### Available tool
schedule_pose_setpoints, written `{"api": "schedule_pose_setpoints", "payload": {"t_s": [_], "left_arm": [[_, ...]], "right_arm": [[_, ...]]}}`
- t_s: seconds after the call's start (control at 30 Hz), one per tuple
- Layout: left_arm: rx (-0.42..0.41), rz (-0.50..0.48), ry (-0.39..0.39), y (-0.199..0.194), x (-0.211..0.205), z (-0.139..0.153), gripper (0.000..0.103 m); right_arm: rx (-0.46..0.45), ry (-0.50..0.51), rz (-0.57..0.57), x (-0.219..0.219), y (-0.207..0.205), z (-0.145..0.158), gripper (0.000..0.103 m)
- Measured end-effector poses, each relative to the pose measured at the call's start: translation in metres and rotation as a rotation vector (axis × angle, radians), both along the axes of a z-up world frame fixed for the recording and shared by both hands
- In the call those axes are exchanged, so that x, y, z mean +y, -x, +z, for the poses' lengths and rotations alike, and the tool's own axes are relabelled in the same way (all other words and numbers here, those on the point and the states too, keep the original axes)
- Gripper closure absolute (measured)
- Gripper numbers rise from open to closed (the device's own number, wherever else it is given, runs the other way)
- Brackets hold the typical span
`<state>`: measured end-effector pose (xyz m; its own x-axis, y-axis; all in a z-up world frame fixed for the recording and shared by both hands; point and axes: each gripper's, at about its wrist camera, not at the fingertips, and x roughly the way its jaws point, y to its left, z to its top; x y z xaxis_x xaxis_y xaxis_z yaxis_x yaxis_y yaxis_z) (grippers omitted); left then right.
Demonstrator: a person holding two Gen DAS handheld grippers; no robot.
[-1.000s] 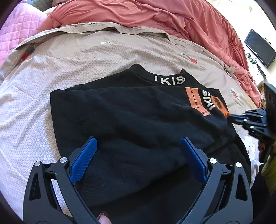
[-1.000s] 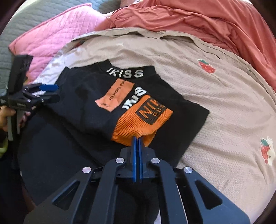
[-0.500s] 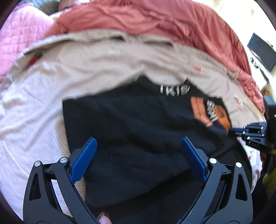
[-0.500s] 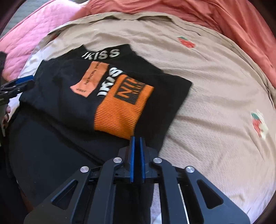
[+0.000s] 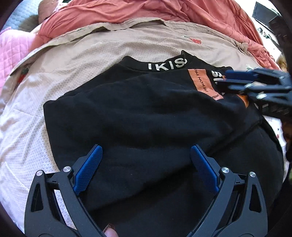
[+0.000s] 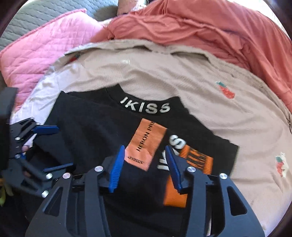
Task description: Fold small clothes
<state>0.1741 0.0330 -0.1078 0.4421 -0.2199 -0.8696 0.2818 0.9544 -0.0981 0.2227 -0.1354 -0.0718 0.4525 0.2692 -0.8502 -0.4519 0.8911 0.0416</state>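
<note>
A small black sweatshirt (image 5: pixel 138 116) with "IKISS" on its collar lies on the beige bedsheet (image 5: pixel 60 60), both sleeves folded across its front. The orange cuff (image 6: pixel 175 196) and an orange label (image 6: pixel 146 144) lie on top. My left gripper (image 5: pixel 146 162) is open and empty above the sweatshirt's lower left part; it also shows at the left of the right wrist view (image 6: pixel 53 147). My right gripper (image 6: pixel 144 164) is open and empty just above the label and folded sleeve; it also shows in the left wrist view (image 5: pixel 226 78).
A salmon blanket (image 6: pixel 209 32) is bunched along the far side of the bed. A pink quilted pillow (image 6: pixel 42 47) lies far left. The sheet (image 6: pixel 246 127) has strawberry prints. A dark monitor (image 5: pixel 264 12) stands beyond the bed at far right.
My right gripper was shut at the orange cuff; it has opened and moved forward over the folded sleeve. My left gripper stayed open, shifting slightly over the sweatshirt.
</note>
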Motion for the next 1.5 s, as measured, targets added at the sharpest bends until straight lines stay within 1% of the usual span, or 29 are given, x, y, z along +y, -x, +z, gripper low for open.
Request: {"api": "schedule_pose_setpoints", "payload": {"t_s": [0.03, 0.07, 0.1, 0.17, 0.23, 0.27, 0.4, 0.47, 0.53, 0.67, 0.7, 0.77, 0.87, 0.9, 0.97, 1.03, 1.23, 1.5], "left_arm": [[0.003, 0.001, 0.008, 0.0, 0.001, -0.001, 0.012], [0.005, 0.0, 0.011, -0.001, 0.001, -0.002, 0.012], [0.005, -0.001, 0.011, -0.001, 0.001, -0.002, 0.012], [0.005, -0.004, 0.008, 0.001, 0.001, -0.002, 0.012], [0.006, -0.004, 0.012, -0.001, 0.001, -0.002, 0.012], [0.006, -0.003, 0.014, 0.0, 0.001, -0.002, 0.012], [0.004, -0.002, 0.015, -0.001, 0.0, -0.001, 0.012], [0.003, 0.0, 0.019, -0.001, 0.0, -0.001, 0.012], [0.003, 0.003, 0.026, -0.002, 0.001, 0.001, 0.012], [-0.01, 0.019, 0.078, -0.002, 0.005, 0.011, 0.012], [-0.011, 0.022, 0.094, -0.001, 0.006, 0.013, 0.012], [-0.022, 0.03, 0.104, 0.0, 0.008, 0.018, 0.012], [-0.042, 0.032, 0.102, 0.002, 0.008, 0.025, 0.012], [-0.046, 0.033, 0.107, 0.002, 0.008, 0.028, 0.012], [-0.053, 0.034, 0.115, 0.003, 0.009, 0.031, 0.011], [-0.065, 0.026, 0.114, 0.005, 0.009, 0.034, 0.01], [-0.094, 0.037, 0.082, 0.006, 0.007, 0.042, 0.009], [-0.139, 0.041, 0.068, 0.016, 0.007, 0.058, 0.009]], "right_arm": [[0.013, 0.028, -0.011, 0.001, -0.006, -0.007, 0.055], [0.024, 0.092, -0.04, -0.001, -0.011, -0.016, 0.057], [0.022, 0.118, -0.061, -0.002, -0.018, -0.022, 0.057], [0.026, 0.12, -0.125, -0.019, -0.023, -0.028, 0.057], [0.054, 0.048, -0.154, -0.035, -0.024, -0.031, 0.056], [0.059, 0.032, -0.16, -0.038, -0.024, -0.031, 0.056], [0.033, 0.11, -0.125, -0.024, -0.023, -0.03, 0.054], [0.041, 0.096, -0.139, -0.028, -0.023, -0.029, 0.054], [0.031, 0.079, -0.143, -0.032, -0.018, -0.023, 0.051], [-0.044, 0.043, -0.112, -0.037, 0.004, -0.001, 0.044], [-0.056, 0.036, -0.108, -0.038, 0.006, 0.003, 0.04], [-0.086, 0.016, -0.102, -0.042, 0.017, 0.013, 0.035], [-0.099, -0.019, -0.119, -0.047, 0.027, 0.023, 0.021], [-0.094, -0.031, -0.125, -0.049, 0.029, 0.025, 0.018], [-0.086, -0.05, -0.142, -0.05, 0.033, 0.027, 0.017], [-0.097, -0.068, -0.161, -0.054, 0.039, 0.032, 0.012], [-0.139, -0.071, -0.196, -0.055, 0.055, 0.045, 0.006], [-0.171, -0.08, -0.21, -0.061, 0.074, 0.06, 0.005]]}}
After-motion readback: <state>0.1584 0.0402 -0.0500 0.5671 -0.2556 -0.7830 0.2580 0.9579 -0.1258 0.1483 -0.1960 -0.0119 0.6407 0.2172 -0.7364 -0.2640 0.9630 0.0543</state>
